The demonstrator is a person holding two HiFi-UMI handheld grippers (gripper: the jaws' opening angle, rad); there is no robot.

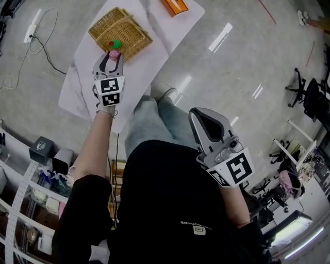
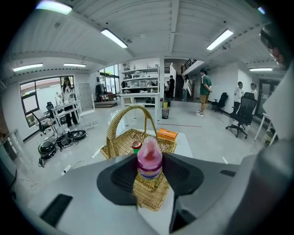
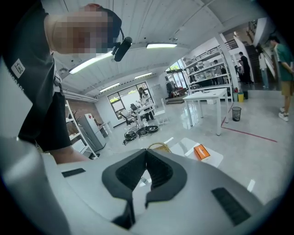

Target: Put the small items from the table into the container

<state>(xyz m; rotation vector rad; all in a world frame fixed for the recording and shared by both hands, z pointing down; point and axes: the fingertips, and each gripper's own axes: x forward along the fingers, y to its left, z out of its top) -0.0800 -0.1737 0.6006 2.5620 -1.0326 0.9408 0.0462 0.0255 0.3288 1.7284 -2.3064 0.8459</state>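
My left gripper is shut on a small pink bottle and holds it upright, off the white table, just short of the wicker basket. In the left gripper view the bottle stands between the pads of that gripper, with the handled basket behind it. A green item with a red cap lies in the basket. My right gripper hangs well back from the table beside my body. Seen in its own view, the right gripper is shut with nothing in it.
An orange box lies at the table's far end. Cables and a power strip run over the floor at left. Shelving stands near left, office chairs at right. People stand far off.
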